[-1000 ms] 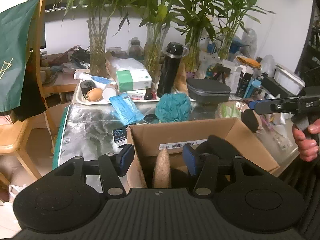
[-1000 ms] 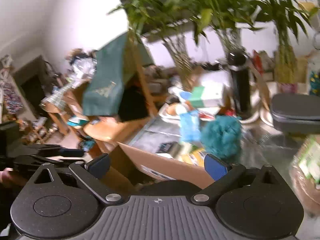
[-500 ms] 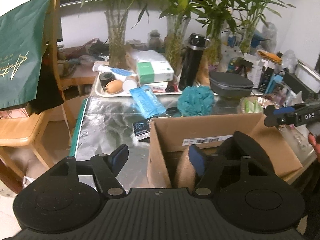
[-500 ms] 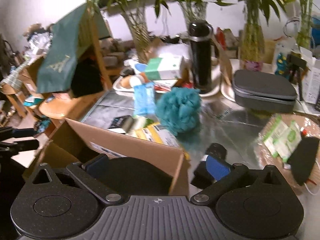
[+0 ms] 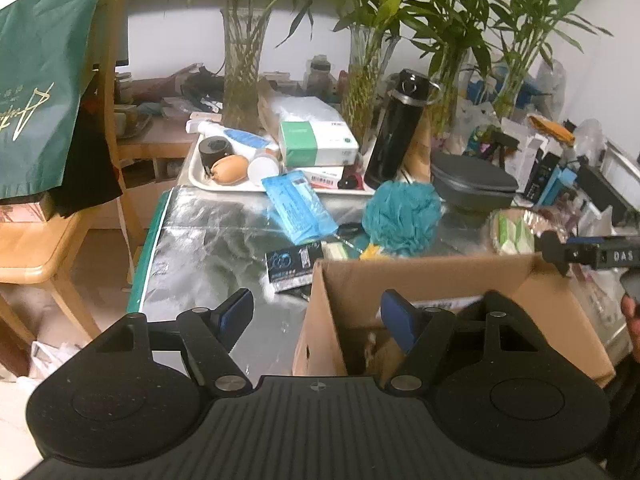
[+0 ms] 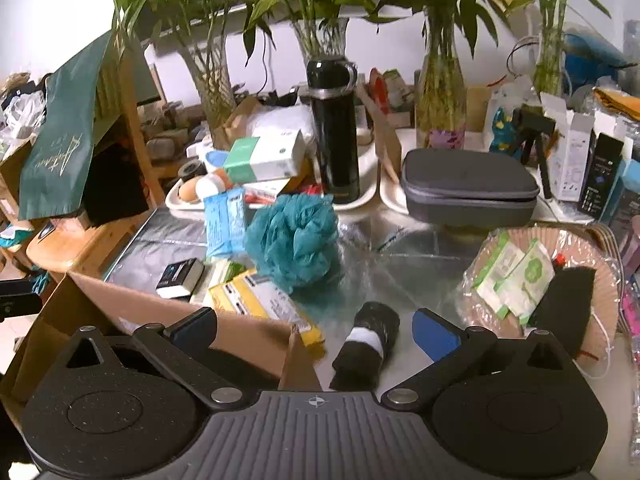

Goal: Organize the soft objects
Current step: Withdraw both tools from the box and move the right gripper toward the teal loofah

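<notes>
Both hand-held grippers, left (image 5: 316, 314) and right (image 6: 314, 330), spread and empty over the cardboard box (image 5: 420, 280), with the rolled black sock (image 6: 368, 344) on the bench between the right fingertips, teal bath pouf (image 6: 294, 236) beyond, presumably awaiting boxing.

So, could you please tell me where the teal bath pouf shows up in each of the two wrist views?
Left wrist: the pouf sits right of centre, on the table just beyond the cardboard box.
Right wrist: the pouf sits just left of centre, beyond the box's far corner.
Shared landmark: the black bottle stands upright right behind the pouf in both views.
</notes>
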Demonstrator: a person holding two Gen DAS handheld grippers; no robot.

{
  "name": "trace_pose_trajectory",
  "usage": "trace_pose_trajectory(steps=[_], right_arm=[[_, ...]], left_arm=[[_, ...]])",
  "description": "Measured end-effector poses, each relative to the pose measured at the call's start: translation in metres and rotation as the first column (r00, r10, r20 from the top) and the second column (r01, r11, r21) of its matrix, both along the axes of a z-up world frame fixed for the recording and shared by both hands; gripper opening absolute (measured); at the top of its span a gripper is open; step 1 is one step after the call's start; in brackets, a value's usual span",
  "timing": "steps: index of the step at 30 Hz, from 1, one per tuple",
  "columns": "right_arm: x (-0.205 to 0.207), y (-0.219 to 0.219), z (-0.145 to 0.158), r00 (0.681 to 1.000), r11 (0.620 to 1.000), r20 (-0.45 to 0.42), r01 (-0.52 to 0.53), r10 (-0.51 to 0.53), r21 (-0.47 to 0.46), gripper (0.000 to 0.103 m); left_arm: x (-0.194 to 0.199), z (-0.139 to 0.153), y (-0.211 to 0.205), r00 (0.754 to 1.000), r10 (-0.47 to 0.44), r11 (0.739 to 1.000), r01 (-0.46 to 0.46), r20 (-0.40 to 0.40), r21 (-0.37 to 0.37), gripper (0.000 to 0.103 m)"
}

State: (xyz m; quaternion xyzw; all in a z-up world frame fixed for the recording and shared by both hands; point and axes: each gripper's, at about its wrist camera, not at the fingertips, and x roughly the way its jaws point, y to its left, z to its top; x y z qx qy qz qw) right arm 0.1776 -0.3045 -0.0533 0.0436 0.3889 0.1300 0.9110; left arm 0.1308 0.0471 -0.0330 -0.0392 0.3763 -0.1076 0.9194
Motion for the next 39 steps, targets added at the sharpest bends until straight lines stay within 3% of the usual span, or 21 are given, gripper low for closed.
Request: trace_pose_trajectory(steps=[8,12,16,22,30,35,39], right_arm=[[0.002,0.009,0.002,0.998,0.999,0.068,0.007,-0.005,-0.033,0.103],[0.005,0.006,0.000,0.998,1.000,0.069,0.007,-0.006,-0.016,0.103],[0.006,0.005,0.003,0.996,1.000,0.090,0.010,-0.009,-0.011,0.103],[0.005,0.005,0.000,0.987,1.000,0.161,0.012,-0.015,0.022,0.103],[0.006,-0.001,-0.021,0.988,0.999,0.152,0.005,-0.010,0.034,0.103],[0.017,-0.007,-0.018,0.986,0.998,0.168,0.012,-0.023,0.066,0.103],[0.031,-0.006,-0.023,0.987,0.999,0.159,0.013,-0.018,0.034,0.103]], left_arm=[[0.028,-0.007,0.001,1.000,0.014,0.999,-0.013,0.025,-0.037,0.070],[0.033,-0.012,0.003,0.998,0.050,0.999,-0.050,0.032,-0.006,0.070],[0.035,-0.009,0.010,0.997,0.071,0.997,-0.069,0.041,-0.042,0.070],[0.038,-0.006,0.008,0.995,0.084,0.996,-0.083,0.058,-0.029,0.070],[0.034,-0.005,0.016,0.994,0.084,0.996,-0.082,0.076,-0.019,0.070],[0.052,-0.005,0.025,0.994,0.091,0.995,-0.088,0.063,-0.044,0.070],[0.070,-0.006,0.025,0.992,0.089,0.996,-0.088,0.089,-0.014,0.070]])
